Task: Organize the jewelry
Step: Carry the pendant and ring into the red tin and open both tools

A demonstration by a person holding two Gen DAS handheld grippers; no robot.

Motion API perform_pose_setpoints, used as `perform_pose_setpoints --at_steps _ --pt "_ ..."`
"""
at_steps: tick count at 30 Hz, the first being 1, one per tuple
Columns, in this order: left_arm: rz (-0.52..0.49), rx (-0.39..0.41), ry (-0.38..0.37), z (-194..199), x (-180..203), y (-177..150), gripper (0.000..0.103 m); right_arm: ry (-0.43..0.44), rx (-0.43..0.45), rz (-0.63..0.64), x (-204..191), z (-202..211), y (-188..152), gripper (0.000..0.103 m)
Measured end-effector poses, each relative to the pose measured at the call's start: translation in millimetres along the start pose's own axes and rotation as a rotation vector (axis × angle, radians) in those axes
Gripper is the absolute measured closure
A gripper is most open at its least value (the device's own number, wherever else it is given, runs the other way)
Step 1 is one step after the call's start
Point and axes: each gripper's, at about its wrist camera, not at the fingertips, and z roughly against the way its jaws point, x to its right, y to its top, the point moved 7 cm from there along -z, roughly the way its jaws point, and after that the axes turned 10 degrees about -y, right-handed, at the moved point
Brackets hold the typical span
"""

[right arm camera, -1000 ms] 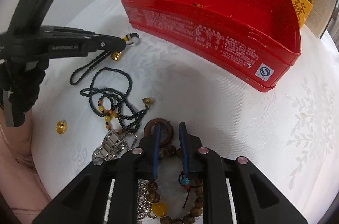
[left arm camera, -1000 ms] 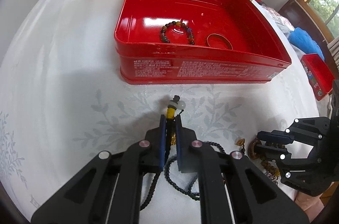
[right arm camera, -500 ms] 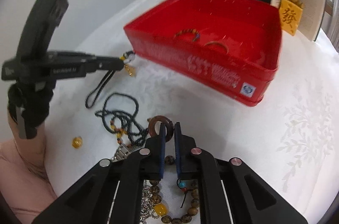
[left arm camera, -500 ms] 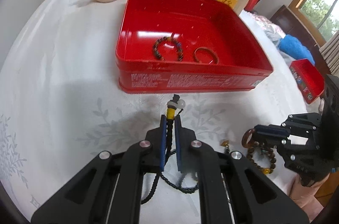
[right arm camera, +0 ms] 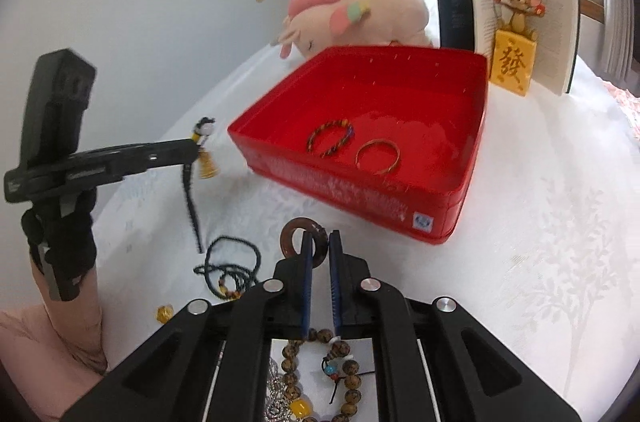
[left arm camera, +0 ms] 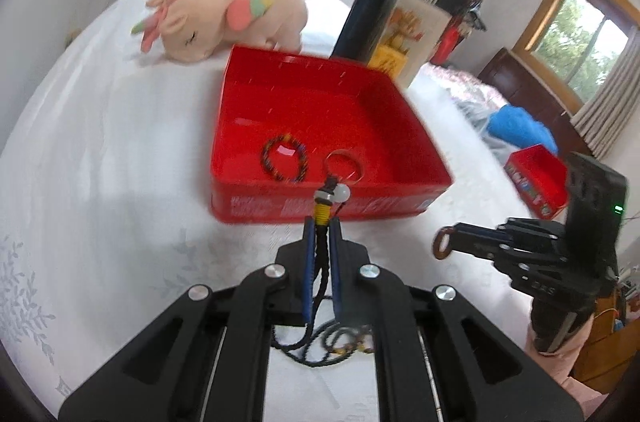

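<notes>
Left wrist view: left gripper (left arm camera: 320, 222) pinching a black bead necklace (left arm camera: 320, 264) just below its yellow-wrapped end, cord trailing down to a loose coil on the white cloth (left arm camera: 100, 162) under the fingers. Right gripper (left arm camera: 448, 242) off to the right, clamped on a brown ring (left arm camera: 441, 243) and clear of the cloth. Right wrist view: same ring (right arm camera: 301, 241) nipped by its rim between closed blue pads (right arm camera: 307, 262), ring standing past the tips, a wooden bead bracelet (right arm camera: 320, 374) beneath the gripper, whether strung to the ring not clear. Red tin (left arm camera: 328, 204) just beyond both grippers, open, already holding a dark bead bracelet (left arm camera: 284, 158) and a gold bangle (left arm camera: 344, 162) near its front wall. Step in hand, by the look of it: carrying two pieces at once toward the tin. Next move calls for clearing the near wall with each load, bringing the necklace's trailing length over the rim before letting go, and opening over bare floor of the tin, away from the two pieces there. Risk: cord snagging on the rim or dragging the leftover pile (right arm camera: 232, 274) along.
</notes>
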Motion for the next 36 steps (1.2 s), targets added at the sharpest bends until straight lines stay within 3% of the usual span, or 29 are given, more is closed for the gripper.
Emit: perform_pose_setpoints --at_steps 8,15,22,29,33,36 --pt "-0.018 0.073 -0.014 21 20 51 0.098 -0.019 0.031 -0.033 9 11 45 0.095" --pt "0.022 0.148 -0.067 3 22 101 0.098 -0.06 0.008 -0.076 19 -17 91 0.095" --pt "0.072 0.119 -0.048 -51 -9 122 0.098 -0.114 -0.066 -0.142 49 -68 104 0.095" --pt "0.108 0.044 -0.021 -96 -40 124 0.097 -0.152 -0.125 -0.146 62 -99 105 0.095" --pt "0.138 0.003 -0.001 -106 -50 117 0.092 -0.166 -0.139 -0.14 63 -103 102 0.089" --pt "0.139 0.006 0.005 -104 -50 114 0.069 -0.173 -0.118 -0.138 62 -97 104 0.069"
